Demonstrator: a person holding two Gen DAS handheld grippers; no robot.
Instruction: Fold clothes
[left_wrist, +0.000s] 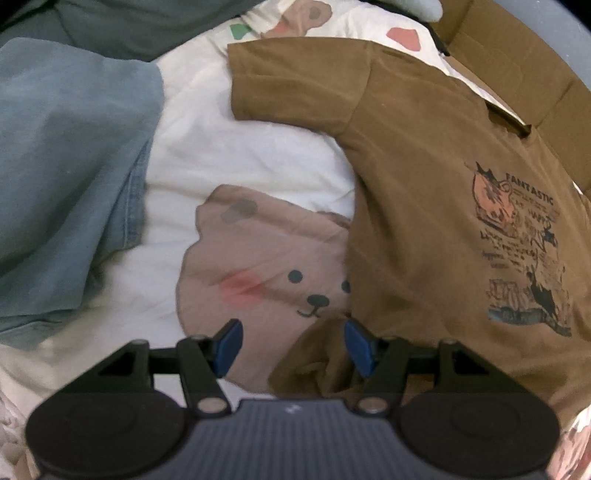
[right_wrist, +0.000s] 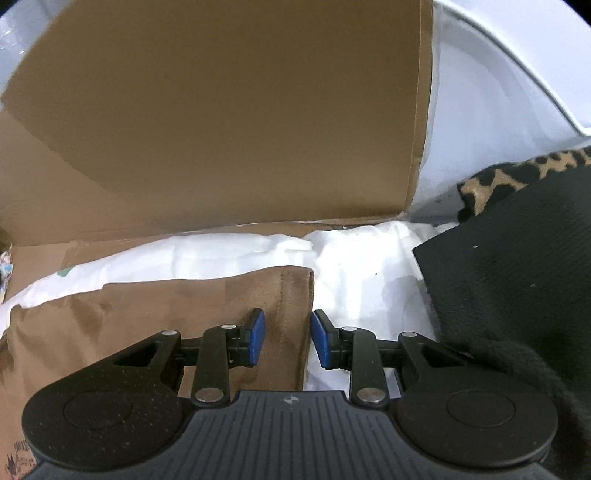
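Both claws released: left gripper (left_wrist: 291, 345) hovers over the shirt (left_wrist: 424, 184) hem on the bedsheet (left_wrist: 236, 158); right gripper (right_wrist: 288, 338) straddles a sleeve edge. Step: pre-grasp. Next: close both, fold.

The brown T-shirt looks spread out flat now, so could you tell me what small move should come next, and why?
Probably lower and close both grippers. The left gripper hangs open above the brown T-shirt at its bottom corner, and the right gripper straddles a hemmed edge, pads not yet pressing. Neither holds cloth.
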